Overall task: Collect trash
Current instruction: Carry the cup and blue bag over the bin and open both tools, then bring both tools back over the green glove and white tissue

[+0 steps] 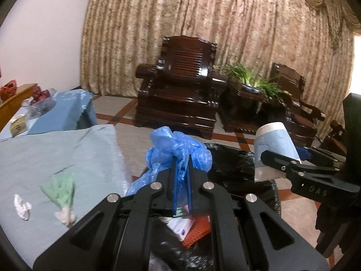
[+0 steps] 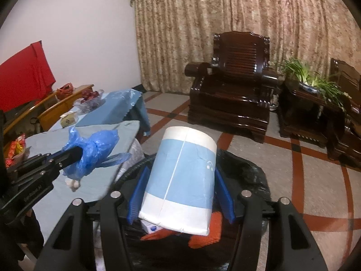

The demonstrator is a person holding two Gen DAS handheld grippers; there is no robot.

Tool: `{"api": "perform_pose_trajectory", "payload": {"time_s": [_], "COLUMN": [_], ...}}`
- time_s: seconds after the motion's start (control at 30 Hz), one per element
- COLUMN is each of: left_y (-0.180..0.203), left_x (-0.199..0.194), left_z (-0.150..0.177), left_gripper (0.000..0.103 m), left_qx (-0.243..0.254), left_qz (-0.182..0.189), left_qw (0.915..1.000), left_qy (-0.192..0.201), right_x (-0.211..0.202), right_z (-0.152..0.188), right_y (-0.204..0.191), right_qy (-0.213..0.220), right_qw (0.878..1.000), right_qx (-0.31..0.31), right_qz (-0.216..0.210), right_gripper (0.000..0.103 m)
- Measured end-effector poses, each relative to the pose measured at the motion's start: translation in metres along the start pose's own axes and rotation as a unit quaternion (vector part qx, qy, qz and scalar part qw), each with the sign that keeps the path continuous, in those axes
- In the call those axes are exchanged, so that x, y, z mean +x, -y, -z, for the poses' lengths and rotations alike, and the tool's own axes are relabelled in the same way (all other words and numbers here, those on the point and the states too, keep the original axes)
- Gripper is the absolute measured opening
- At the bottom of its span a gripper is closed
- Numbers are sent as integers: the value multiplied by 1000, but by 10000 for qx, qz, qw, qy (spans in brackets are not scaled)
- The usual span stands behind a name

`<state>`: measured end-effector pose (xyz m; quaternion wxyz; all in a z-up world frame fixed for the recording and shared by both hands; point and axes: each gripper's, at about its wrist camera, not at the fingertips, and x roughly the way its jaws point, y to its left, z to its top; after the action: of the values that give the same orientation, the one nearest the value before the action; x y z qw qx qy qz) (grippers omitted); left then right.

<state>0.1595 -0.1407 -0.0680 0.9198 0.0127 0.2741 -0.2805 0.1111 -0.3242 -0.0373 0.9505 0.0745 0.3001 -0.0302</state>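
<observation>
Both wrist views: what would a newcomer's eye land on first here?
Probably the two loads held over the black-lined trash bin: the left gripper is shut on a crumpled blue plastic bag, and the right gripper clamps a blue-and-white paper cup. Next, the dark carved wooden armchair against the patterned curtain behind.

Two wooden armchairs [image 1: 180,83] [image 1: 295,103], one blue plastic bag [image 1: 178,151], one paper roll [image 2: 180,180] and two grippers [image 1: 181,158] [image 2: 180,194] are counted.

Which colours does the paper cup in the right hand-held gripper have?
The paper cup is light blue with white bands at both ends, seen best in the right wrist view.
</observation>
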Motion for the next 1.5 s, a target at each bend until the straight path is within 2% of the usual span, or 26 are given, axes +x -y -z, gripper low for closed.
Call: {"api": "perform_pose_trajectory", "payload": {"time_s": [0.23,0.33,0.37,0.43,0.47,0.5,0.53,0.6,0.63,0.77,0.87,1.17,1.5], "left_y": [12,11,12,10,10,8,5,-2,-4,-19,-37,-82,-147], "left_x": [41,57,63,71,72,73,72,68,66,49,27,-36,-102], "left_z": [14,17,18,19,19,18,18,18,17,14,15,21,45], "left_gripper": [6,7,11,25,42,53,54,62,65,79,89,92,92], "left_qx": [135,81,59,-15,-48,-83,-119,-159,-186,-318,-413,-752,-872], "left_qz": [207,325,347,413,429,410,402,376,330,126,-162,-849,-1755], "left_qw": [9992,9982,9977,9970,9968,9968,9970,9971,9973,9981,9984,9934,9806], "left_qy": [-326,-503,-572,-652,-676,-680,-654,-649,-630,-519,-364,-180,-68], "right_x": [10,18,21,27,29,31,32,30,29,22,14,5,17], "right_z": [8,9,10,11,12,13,14,16,17,18,18,16,14], "right_y": [23,29,31,35,37,38,39,40,39,34,24,-29,-119], "right_qy": [-116,-143,-157,-194,-215,-227,-231,-197,-177,-101,-54,30,-62], "right_qw": [9998,9996,9995,9992,9991,9989,9987,9987,9987,9991,9994,9995,9956], "right_qx": [75,144,158,173,180,189,200,224,233,280,276,138,-445], "right_qz": [169,212,238,292,320,362,408,409,409,305,208,-274,-825], "right_gripper": [58,62,65,67,74,79,87,90,96,97,97,97,97]}}
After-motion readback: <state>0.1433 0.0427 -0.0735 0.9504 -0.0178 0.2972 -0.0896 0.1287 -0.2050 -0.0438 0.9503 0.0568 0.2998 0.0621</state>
